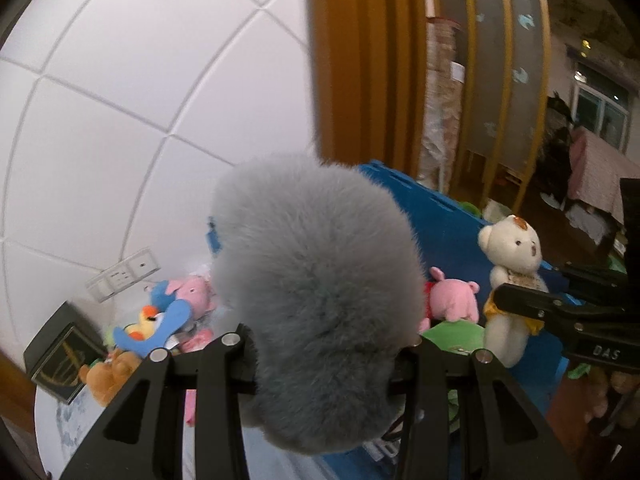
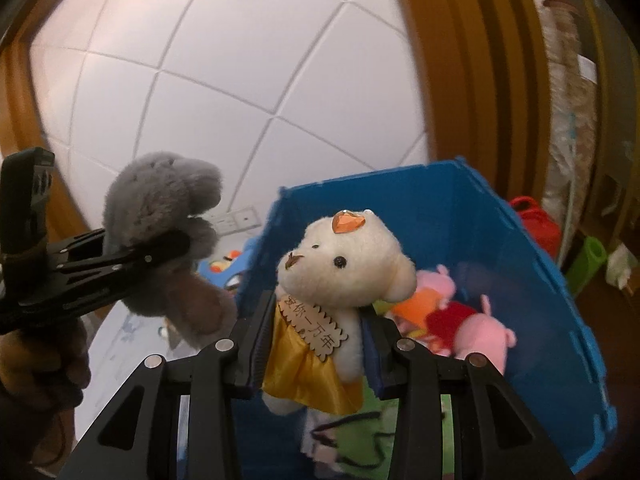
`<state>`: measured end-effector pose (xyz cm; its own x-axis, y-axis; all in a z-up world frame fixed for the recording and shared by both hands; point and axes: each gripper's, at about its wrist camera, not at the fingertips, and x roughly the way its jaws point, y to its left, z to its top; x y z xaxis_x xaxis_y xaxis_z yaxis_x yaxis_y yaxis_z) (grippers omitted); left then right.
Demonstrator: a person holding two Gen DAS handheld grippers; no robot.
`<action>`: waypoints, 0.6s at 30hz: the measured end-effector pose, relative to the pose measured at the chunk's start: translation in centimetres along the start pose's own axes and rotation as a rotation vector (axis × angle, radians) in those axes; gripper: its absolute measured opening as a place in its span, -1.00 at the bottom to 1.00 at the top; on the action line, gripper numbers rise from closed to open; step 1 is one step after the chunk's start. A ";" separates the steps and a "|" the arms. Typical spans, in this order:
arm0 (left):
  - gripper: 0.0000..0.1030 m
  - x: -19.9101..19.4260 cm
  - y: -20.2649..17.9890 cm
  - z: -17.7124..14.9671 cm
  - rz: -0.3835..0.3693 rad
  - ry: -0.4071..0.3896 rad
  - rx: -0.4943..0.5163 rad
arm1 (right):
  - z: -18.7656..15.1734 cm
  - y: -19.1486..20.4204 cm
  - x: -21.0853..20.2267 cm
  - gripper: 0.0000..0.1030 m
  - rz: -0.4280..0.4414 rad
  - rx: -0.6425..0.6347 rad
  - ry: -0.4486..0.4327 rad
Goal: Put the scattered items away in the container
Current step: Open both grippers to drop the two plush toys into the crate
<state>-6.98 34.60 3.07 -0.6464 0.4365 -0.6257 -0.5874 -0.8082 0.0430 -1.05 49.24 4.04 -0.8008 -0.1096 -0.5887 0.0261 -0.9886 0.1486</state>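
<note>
So the left hand-held gripper (image 1: 324,344) is pinching a fluffy grey plush (image 1: 316,280) up in the air beside the blue bin (image 2: 520,264), above the table's (image 1: 52,412) wall-side edge where a blue-and-orange bird toy (image 1: 160,316) and a brown bear (image 1: 108,376) are lying loose. The right hand-held gripper (image 2: 316,344) is squeezing the cream teddy bear (image 2: 340,280) in its yellow skirt right over the bin's near rim. Inside, pink pig plushies (image 2: 476,332) are filling the floor, but the upper half is sitting open between tall walls.
</note>
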 end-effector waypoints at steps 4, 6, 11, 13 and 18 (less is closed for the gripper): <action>-0.25 1.4 -2.1 0.8 -0.037 0.015 0.035 | -0.2 -2.5 0.0 -0.26 -0.034 0.038 -0.002; -0.25 2.3 -3.2 1.4 -0.055 0.021 0.052 | -0.3 -3.7 -0.3 -0.26 -0.050 0.053 -0.003; -0.25 4.0 -5.5 2.6 -0.082 0.027 0.079 | -0.6 -6.4 -0.6 -0.26 -0.093 0.093 0.000; -0.25 4.6 -6.2 3.0 -0.091 0.030 0.091 | -0.8 -7.4 -0.7 -0.26 -0.110 0.107 0.002; -0.25 5.7 -7.2 3.5 -0.102 0.037 0.103 | -1.0 -9.0 -0.8 -0.26 -0.136 0.130 0.009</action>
<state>-8.18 44.30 1.95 -0.5636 0.4979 -0.6591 -0.6974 -0.7145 0.0566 -0.05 58.14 2.38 -0.7862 0.0230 -0.6175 -0.1606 -0.9726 0.1683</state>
